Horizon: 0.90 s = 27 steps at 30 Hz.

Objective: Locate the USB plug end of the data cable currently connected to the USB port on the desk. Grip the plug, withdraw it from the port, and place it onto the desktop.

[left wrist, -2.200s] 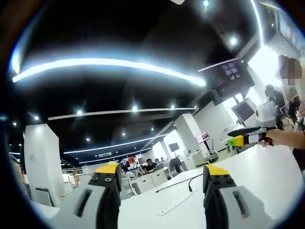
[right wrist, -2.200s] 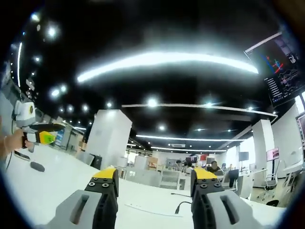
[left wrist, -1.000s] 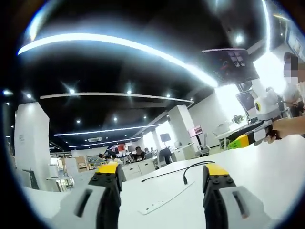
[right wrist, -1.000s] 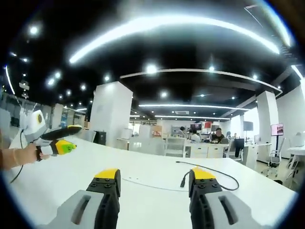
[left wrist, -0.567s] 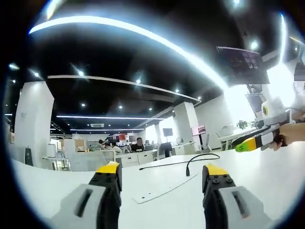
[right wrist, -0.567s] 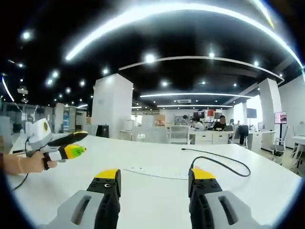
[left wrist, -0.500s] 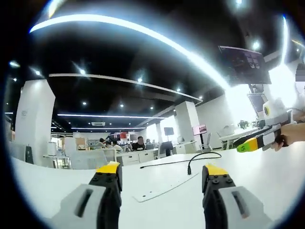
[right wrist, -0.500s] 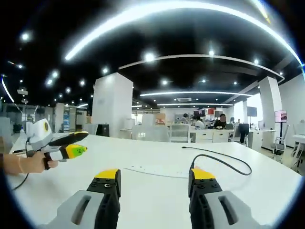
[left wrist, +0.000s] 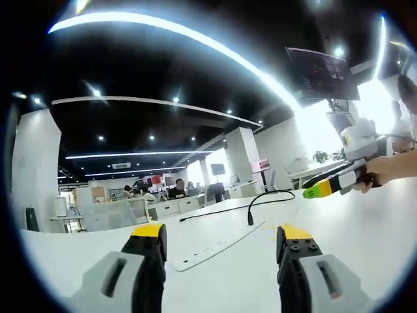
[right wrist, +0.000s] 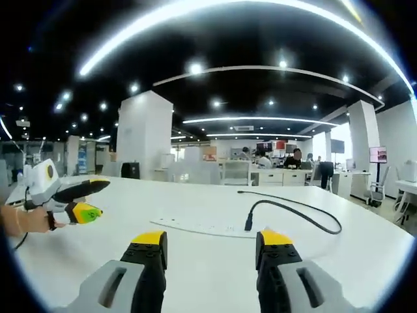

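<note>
A black data cable loops over the white desk. Its USB plug stands upright in a flat white port strip, just beyond my right gripper, which is open and holds nothing. In the left gripper view the plug stands at the far end of the strip, with the cable arching behind it. My left gripper is open and holds nothing, short of the strip. The right gripper comes in from the right, the left gripper from the left.
A hand holds the right gripper, and another hand holds the left one. Desks, monitors and seated people fill the office behind. A white pillar stands beyond the desk. A screen hangs from the dark ceiling.
Both cameras have tipped down from the ceiling and moved nearer the strip, so more desk shows. The plug stays in the strip. Both grippers stay open.
</note>
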Each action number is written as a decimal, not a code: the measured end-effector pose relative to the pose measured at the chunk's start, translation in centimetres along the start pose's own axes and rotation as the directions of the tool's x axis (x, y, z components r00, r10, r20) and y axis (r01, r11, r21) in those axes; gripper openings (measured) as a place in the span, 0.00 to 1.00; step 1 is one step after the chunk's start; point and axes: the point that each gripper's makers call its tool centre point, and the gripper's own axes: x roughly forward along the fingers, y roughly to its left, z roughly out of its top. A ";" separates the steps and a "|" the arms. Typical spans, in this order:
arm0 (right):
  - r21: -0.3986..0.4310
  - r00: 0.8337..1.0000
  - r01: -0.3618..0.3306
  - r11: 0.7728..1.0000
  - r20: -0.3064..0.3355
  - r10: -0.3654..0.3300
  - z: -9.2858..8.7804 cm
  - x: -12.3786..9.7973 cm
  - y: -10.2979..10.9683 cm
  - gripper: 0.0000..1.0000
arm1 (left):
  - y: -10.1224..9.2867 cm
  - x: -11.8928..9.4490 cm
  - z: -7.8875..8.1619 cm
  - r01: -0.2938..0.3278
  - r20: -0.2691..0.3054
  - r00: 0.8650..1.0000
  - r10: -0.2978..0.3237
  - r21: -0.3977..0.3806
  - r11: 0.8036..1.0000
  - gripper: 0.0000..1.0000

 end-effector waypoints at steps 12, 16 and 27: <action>-0.022 0.999 0.014 1.000 -0.034 -0.015 -0.8 3.3 -1.4 0.54 | -1.9 1.5 -2.0 0.079 -0.046 0.996 -0.079 0.008 0.997 0.68; 0.007 0.999 0.021 1.000 -0.036 -0.020 -1.1 4.2 -1.8 0.53 | -1.5 2.1 -2.2 0.073 -0.049 0.996 -0.073 -0.005 0.997 0.68; 0.009 0.998 0.045 0.999 -0.038 -0.044 -1.3 6.5 -3.1 0.50 | -0.7 3.1 -3.7 0.076 -0.052 0.995 -0.080 -0.067 0.995 0.67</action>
